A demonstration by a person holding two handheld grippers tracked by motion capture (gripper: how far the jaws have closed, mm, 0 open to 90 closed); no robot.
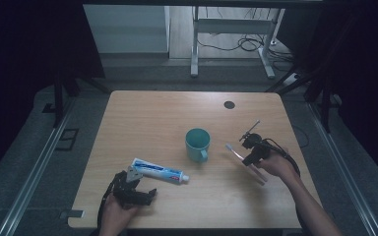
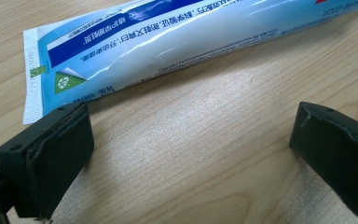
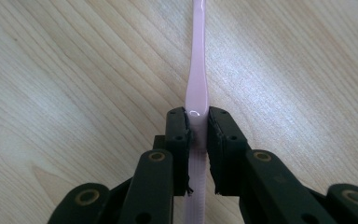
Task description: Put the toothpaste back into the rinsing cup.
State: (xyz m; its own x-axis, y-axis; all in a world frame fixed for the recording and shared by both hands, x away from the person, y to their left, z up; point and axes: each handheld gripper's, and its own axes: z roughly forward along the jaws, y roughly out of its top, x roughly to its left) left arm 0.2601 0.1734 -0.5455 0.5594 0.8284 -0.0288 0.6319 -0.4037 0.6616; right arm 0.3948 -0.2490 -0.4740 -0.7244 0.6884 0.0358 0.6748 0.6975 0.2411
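High view: pale wooden desk (image 1: 142, 113) with a teal plastic mug (image 1: 197, 144) near its middle, handle turned toward the near edge. Just left of the mug, a white-and-blue toothpaste tube (image 1: 158, 171) lying flat, cap toward the mug. Left gripper (image 1: 139, 192) resting close beside the tube's crimped end. Right gripper (image 1: 252, 152) to the right of the mug, holding a slim pink plastic toothbrush (image 1: 239, 156), bristle head pointing toward the mug.

Left gripper view: jaws wide apart with bare wood between them, the tube (image 2: 168, 42) lying across just beyond the tips, untouched. Crimped end and printed label readable here, unlike from above.

Right gripper view: jaws narrow and clamped on the toothbrush handle (image 3: 197, 79), which runs straight up between the pads. Firmness of the grip plain here; mug not in frame.

Likely step: toothbrush grasped, ready to go to the mug. Next move probably calls for lifting, tilting the brush upright over the rim, then releasing without tipping the mug.
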